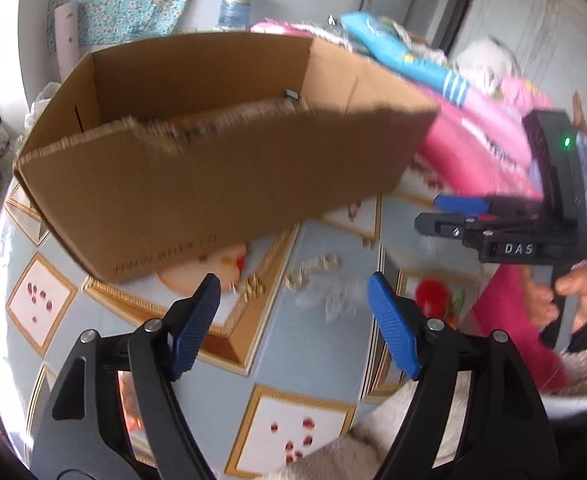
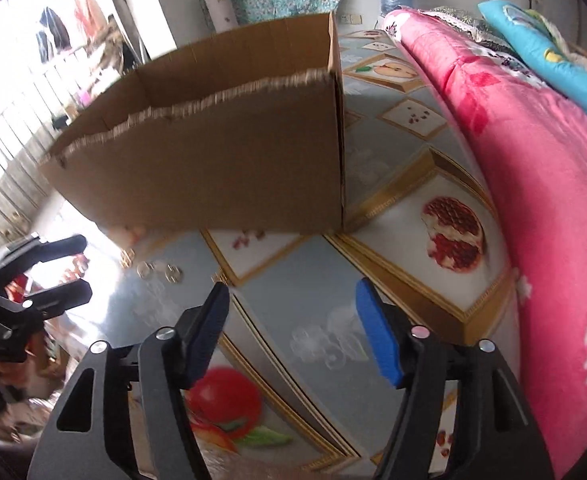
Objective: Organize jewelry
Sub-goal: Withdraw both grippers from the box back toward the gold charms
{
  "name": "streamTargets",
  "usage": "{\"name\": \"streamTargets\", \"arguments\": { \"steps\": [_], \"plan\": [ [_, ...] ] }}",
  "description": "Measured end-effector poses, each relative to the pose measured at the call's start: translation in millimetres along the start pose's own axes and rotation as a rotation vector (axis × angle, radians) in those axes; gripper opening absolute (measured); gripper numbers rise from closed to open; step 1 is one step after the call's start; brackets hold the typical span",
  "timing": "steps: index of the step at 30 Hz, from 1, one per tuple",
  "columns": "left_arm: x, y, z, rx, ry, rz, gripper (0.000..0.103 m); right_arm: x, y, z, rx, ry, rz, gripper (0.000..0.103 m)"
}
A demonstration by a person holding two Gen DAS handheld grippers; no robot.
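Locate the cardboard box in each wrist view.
Left wrist: the cardboard box fills the upper left and centre, open top showing.
Right wrist: the cardboard box sits upper centre-left, its right corner edge facing the camera.
Shared landmark: the pink quilt, right of the box in both.

We see bright daylight flooding in from the window (image 2: 9,128) at the left of the right wrist view, blown out to white and glaring on the patterned sheet (image 2: 105,272) below. Both views bend strongly toward dark round edges. The cardboard box (image 1: 213,184) looks smeared with motion blur.
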State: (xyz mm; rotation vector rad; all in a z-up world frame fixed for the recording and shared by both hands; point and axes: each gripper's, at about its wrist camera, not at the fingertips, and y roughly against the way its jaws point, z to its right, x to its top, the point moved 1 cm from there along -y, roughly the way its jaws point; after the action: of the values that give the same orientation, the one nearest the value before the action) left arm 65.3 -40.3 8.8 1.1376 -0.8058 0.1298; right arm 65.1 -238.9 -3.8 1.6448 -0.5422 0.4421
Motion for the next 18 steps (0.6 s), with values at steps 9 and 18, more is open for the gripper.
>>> {"name": "streamTargets", "arguments": {
  "steps": [9, 18],
  "plan": [
    [-24.3, -14.3, 0.8, 0.072, 0.041, -0.082, 0.075, -21.6, -11.6, -4.2, -0.144, 0.086, -0.028, 0.079],
    [-25.2, -24.5, 9.9, 0.168, 0.005, -0.079, 0.087, -21.0, -17.7, -3.0, -0.159, 0.070, -0.014, 0.096]
  ]
}}
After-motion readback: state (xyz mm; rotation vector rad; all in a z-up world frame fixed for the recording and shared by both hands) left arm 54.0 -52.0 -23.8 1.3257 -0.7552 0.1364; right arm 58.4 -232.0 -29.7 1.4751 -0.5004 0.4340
